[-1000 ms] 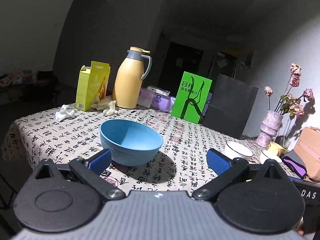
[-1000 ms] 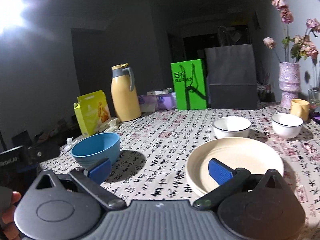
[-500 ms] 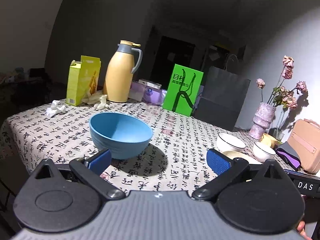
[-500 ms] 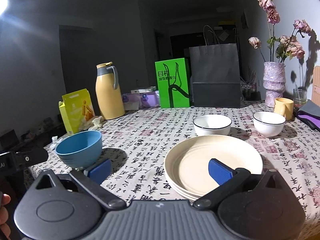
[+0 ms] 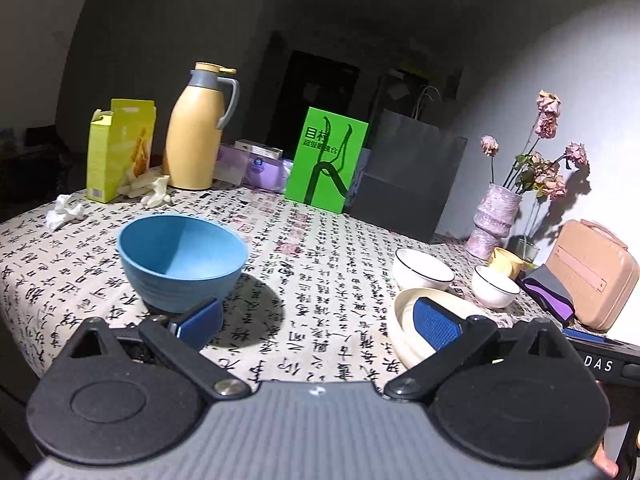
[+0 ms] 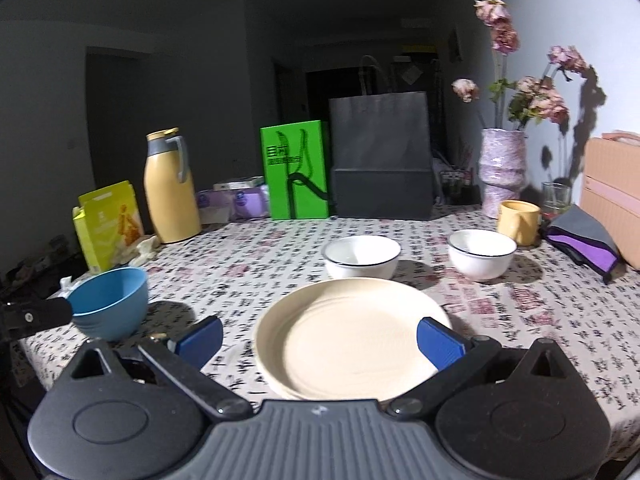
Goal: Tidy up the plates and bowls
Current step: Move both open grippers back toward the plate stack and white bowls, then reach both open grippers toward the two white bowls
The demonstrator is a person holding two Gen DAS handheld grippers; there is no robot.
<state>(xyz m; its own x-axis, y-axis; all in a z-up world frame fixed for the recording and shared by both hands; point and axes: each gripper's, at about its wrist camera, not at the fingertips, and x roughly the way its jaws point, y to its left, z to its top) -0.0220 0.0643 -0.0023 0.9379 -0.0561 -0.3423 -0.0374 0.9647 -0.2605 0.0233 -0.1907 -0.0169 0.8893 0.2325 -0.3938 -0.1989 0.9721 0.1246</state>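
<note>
Approach step judged, nothing gripped yet. Left gripper (image 5: 318, 318) held spread, empty, near blue bowl (image 5: 182, 262). Right gripper (image 6: 320, 338) held spread over stacked cream plates (image 6: 352, 334). Two white bowls (image 6: 362, 260) seen behind plates. Next: rim to be pinched.

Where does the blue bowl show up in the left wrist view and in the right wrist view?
Left wrist: blue bowl sits left of centre, just beyond the left fingertip.
Right wrist: blue bowl sits at the far left edge of the table.
Shared landmark: the green box standing at the table's far side.
</note>
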